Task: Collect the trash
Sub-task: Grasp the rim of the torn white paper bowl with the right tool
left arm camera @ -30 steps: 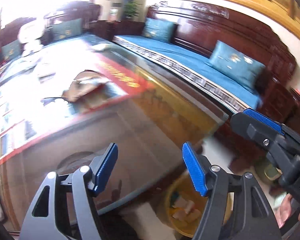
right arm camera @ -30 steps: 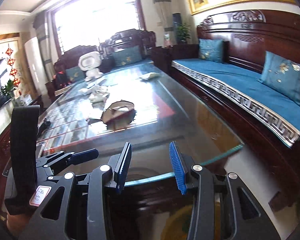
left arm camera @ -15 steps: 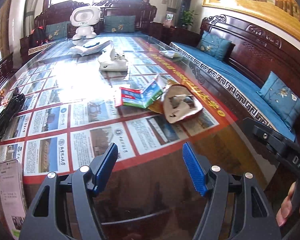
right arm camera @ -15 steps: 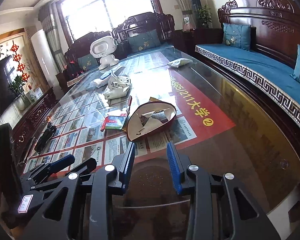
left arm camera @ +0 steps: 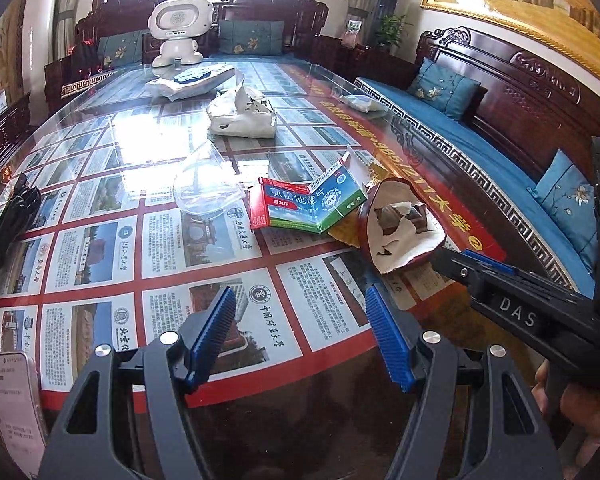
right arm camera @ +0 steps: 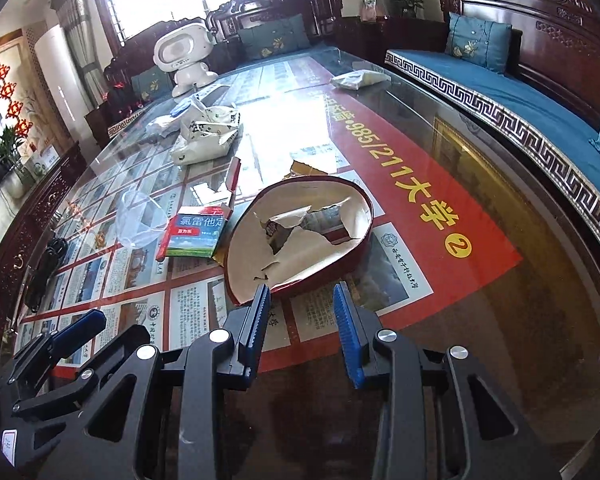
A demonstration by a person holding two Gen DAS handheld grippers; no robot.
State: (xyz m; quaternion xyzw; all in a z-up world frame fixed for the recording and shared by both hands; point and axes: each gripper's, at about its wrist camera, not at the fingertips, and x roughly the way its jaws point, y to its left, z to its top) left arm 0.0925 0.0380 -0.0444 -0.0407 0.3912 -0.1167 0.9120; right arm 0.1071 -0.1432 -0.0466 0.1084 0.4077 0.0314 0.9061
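Observation:
A torn red round box lid with white lining [right arm camera: 300, 236] lies on the glass table [right arm camera: 480, 280], just beyond my open, empty right gripper [right arm camera: 302, 312]. It also shows in the left wrist view [left arm camera: 400, 228]. Left of it lie a green and red medicine box [right arm camera: 196, 236] [left arm camera: 308, 204], a clear plastic piece [right arm camera: 140, 220] [left arm camera: 204, 192] and a crumpled white bag [right arm camera: 208, 132] [left arm camera: 244, 114]. My left gripper [left arm camera: 300, 332] is open and empty, above the near table, left of the right gripper's body [left arm camera: 520, 312].
A white robot toy [left arm camera: 180, 28] and a white wrapper [right arm camera: 360, 78] sit farther back. A phone [left arm camera: 16, 400] and a black cable [left arm camera: 8, 224] lie at the left. A blue-cushioned wooden sofa [right arm camera: 520, 100] runs along the right of the table.
Both grippers have moved forward over the table from beyond its near edge. The trash now lies much closer, with the right gripper close to the red lid.

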